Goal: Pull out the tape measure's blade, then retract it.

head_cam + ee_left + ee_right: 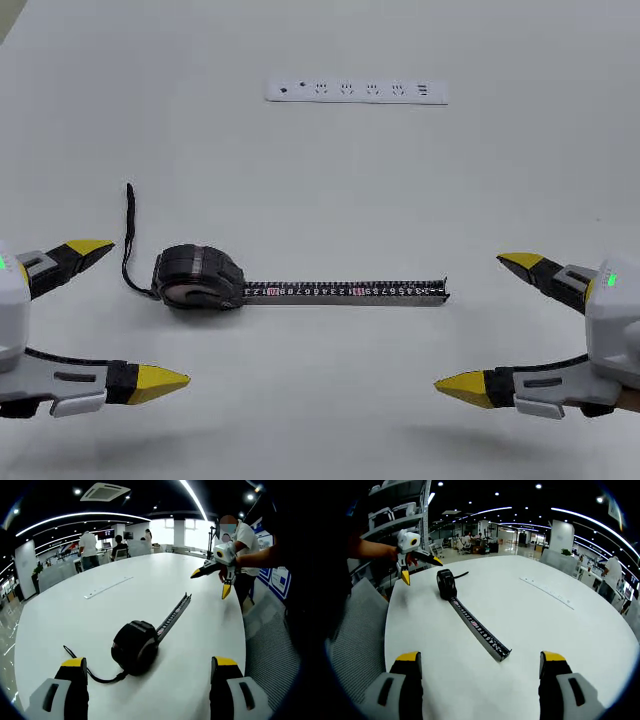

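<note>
Spanning the head view, a white table (320,150) carries everything. The left gripper (149,312) and right gripper (468,322) hover at either side, jaws spread wide and holding nothing. A white power strip (356,90) lies farther back. Between the grippers lies the black tape measure (198,278), touching neither. Its blade (345,292) runs left to right, hook end toward the right gripper. A wrist strap (128,240) trails left.

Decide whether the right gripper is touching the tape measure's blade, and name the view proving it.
Apart. In the head view, bare table separates the open right gripper from the blade; the right gripper view agrees.
</note>
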{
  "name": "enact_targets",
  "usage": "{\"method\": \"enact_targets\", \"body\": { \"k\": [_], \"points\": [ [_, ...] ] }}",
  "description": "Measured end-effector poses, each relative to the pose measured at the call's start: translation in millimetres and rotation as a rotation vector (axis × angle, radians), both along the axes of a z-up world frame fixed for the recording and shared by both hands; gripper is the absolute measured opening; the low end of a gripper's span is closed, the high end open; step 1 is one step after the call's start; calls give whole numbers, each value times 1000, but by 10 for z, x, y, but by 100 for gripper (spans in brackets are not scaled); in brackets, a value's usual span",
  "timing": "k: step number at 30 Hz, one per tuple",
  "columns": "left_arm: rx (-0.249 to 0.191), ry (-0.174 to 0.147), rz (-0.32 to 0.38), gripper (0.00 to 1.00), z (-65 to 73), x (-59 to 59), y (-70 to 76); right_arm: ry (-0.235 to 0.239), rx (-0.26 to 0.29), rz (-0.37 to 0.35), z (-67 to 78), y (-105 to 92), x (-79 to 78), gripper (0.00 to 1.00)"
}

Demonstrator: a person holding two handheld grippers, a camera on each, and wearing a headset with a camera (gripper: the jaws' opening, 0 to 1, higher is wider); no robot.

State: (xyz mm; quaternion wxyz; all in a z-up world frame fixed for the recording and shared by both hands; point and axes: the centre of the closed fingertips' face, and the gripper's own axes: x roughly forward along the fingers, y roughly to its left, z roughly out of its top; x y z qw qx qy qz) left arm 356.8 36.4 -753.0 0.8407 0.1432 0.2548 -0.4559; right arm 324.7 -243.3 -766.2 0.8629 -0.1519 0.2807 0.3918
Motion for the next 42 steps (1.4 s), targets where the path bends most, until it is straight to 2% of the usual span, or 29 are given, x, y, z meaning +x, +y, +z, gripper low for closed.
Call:
{"method": "enact_targets", "body": {
  "k": [2, 6, 11, 13, 16, 20, 23, 24, 27, 30, 32, 39, 42],
  "points": [
    [-22, 1, 28, 100, 22, -33, -4, -4, 18, -27, 19, 9, -11, 100],
    [-36, -8, 63, 100, 48, -96, -21, -22, 22, -76, 46, 41, -37, 100],
    [-70, -30, 125, 100, 121, -169, -75, -47, 40, -142, 117, 109, -81, 100],
    [-89, -24, 162, 100, 145, -191, -91, -58, 58, -175, 153, 139, -107, 100],
    [-92, -32, 177, 100, 174, -244, -126, -57, 76, -193, 182, 204, -171, 100],
    [-94, -33, 179, 100, 182, -252, -132, -57, 77, -196, 186, 211, -179, 100],
    [-117, -32, 245, 100, 239, -288, -151, -58, 78, -228, 204, 248, -242, 100],
    [-111, -27, 281, 100, 223, -341, -199, -61, 96, -272, 246, 265, -265, 100],
    [-133, -29, 334, 100, 253, -351, -224, -64, 104, -300, 279, 276, -278, 100],
    [-135, -56, 385, 100, 301, -341, -216, -66, 116, -332, 313, 285, -292, 100],
    [-156, -63, 414, 100, 341, -343, -216, -61, 135, -348, 332, 310, -306, 100],
    [-133, -73, 460, 100, 335, -390, -160, -41, 156, -375, 325, 372, -364, 100],
    [-144, -69, 471, 100, 342, -396, -166, -36, 159, -376, 326, 393, -383, 100]
  ]
}}
